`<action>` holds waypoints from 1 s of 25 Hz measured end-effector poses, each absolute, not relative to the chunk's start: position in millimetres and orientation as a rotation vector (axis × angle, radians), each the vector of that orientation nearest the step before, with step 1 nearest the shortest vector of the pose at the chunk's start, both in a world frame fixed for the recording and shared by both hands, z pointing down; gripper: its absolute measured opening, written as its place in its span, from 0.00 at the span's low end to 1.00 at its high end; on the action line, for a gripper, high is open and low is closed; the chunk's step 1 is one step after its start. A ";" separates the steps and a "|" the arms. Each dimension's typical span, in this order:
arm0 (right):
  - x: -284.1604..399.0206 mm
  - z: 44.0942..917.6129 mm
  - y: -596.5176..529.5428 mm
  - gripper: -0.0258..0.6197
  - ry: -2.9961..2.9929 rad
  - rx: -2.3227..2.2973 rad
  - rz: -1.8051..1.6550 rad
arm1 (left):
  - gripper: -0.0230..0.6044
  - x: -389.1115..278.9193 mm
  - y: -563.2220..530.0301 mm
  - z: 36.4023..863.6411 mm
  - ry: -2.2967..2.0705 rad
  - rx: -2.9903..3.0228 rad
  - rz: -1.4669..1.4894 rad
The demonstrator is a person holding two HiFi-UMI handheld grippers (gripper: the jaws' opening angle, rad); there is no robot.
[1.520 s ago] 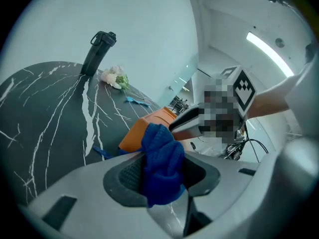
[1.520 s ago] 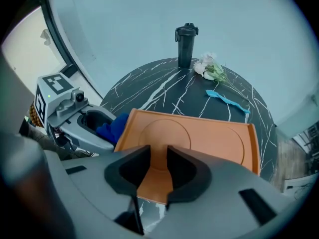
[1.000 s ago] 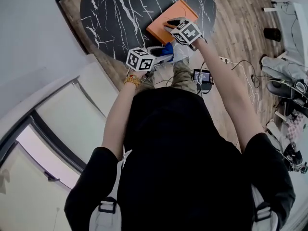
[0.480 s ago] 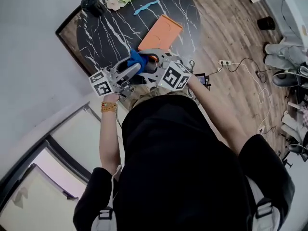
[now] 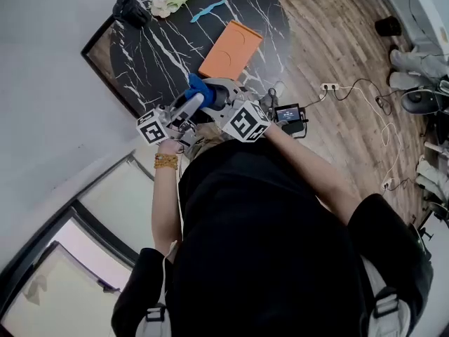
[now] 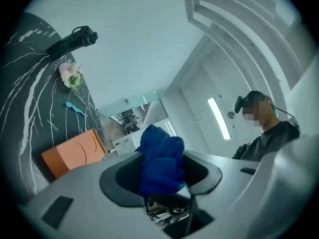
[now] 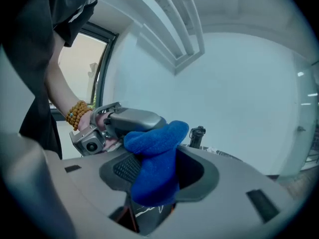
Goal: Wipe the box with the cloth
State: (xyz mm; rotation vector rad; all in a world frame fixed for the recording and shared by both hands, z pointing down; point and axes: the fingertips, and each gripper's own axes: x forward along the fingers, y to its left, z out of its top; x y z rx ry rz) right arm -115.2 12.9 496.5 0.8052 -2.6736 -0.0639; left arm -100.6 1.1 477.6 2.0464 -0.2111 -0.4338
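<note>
The left tool [image 6: 162,179] is loosening its pinch on the soft blue terry cloth [image 6: 160,153] as the right tool [image 7: 157,176] is closing its jaws round a limp, light fold, not yet pressing, best grabbed thick, while the flat orange box [image 5: 230,48] is lying well beyond both tools.

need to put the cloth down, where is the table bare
Bare: the round black marble table left of the flat orange box, down to the near rim. Crowded: the far rim, with white flower, light blue item, black object.
</note>
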 end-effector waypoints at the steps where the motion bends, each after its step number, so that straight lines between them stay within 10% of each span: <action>1: -113.0 495.8 14.2 0.32 -2.698 0.806 -0.027 | 0.36 -98.1 4.1 477.2 -0.197 2.057 -0.420; 7: -77.8 483.9 3.3 0.22 -2.805 0.924 0.203 | 0.41 -110.7 -5.8 466.7 -0.275 2.198 -0.390; 15: -34.9 457.8 -50.2 0.23 -2.635 1.422 0.017 | 0.13 -158.7 -69.1 433.1 -1.197 2.653 -0.219; 25: -54.7 475.2 -49.0 0.23 -2.621 1.422 0.065 | 0.10 -132.0 -81.3 469.8 -1.549 2.639 0.004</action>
